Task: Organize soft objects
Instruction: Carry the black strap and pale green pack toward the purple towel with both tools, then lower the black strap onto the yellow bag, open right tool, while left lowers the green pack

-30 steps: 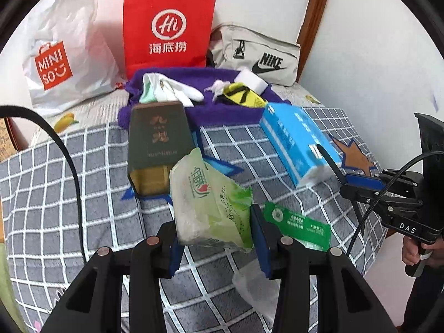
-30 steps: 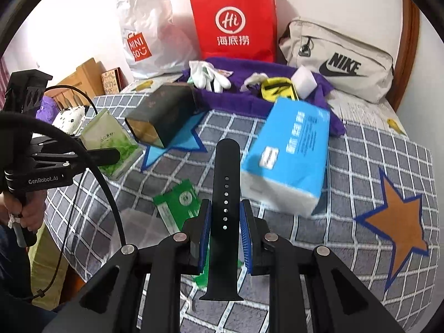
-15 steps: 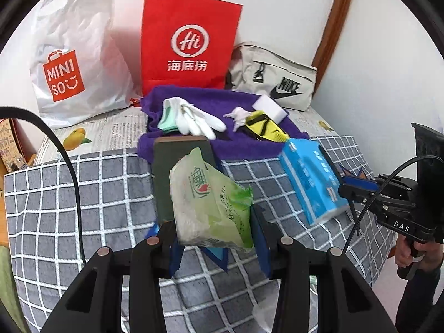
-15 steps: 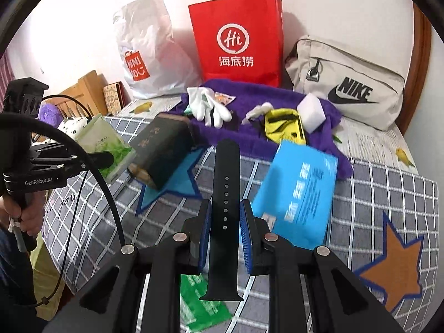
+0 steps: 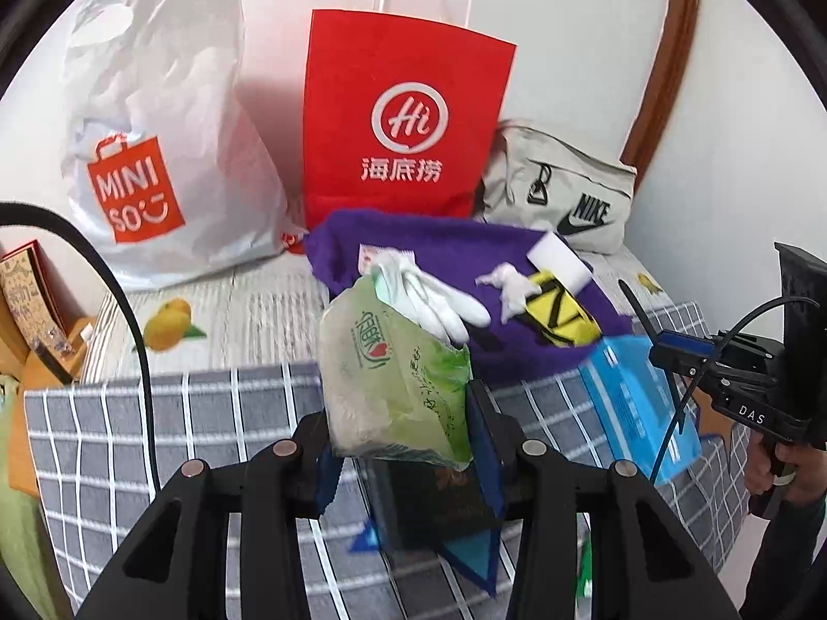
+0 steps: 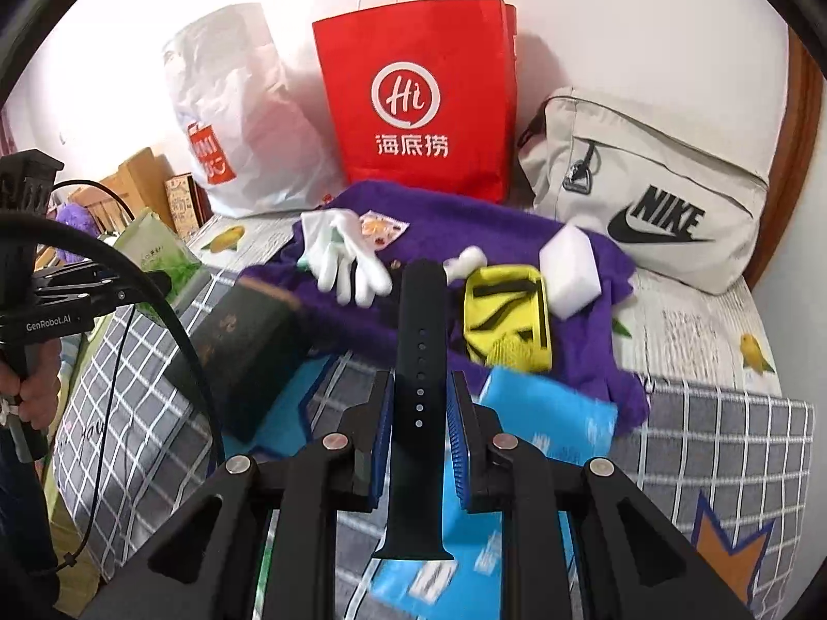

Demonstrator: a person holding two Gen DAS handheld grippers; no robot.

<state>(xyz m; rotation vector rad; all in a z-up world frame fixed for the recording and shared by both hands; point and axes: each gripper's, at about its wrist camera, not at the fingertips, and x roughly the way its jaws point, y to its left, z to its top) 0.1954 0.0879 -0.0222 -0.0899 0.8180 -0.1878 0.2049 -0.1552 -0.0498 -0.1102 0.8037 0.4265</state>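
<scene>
The green tissue pack [image 5: 398, 382] is clamped between the fingers of the left gripper [image 5: 403, 444], held in the air above the grey checked blanket [image 5: 155, 413] on the bed, with red Chinese characters and a small heart printed on its wrapper. The black watch strap [image 6: 419, 361] stands upright, pinched in the closed fingers of the right gripper [image 6: 419, 429], its row of holes facing the camera.

Just beyond both lies the purple towel [image 6: 465, 217], which already carries white gloves [image 6: 346, 258], a yellow-and-black pouch [image 6: 509, 310] and a white sponge block [image 6: 568, 268]; bare purple shows between the gloves and the pouch. A blue tissue pack [image 6: 548, 413] overlaps the towel's near edge on the right, and a dark green box [image 6: 243, 341] sits by its left corner.

Against the wall behind the towel stand a white "MINISO" bag [image 5: 155, 155], a red paper bag [image 5: 403, 119] marked "Hi" over Chinese characters, and a beige "NIKE" bag [image 6: 646, 191]. The left gripper's body reads "GenRobot.AI", the right one's "DAS".
</scene>
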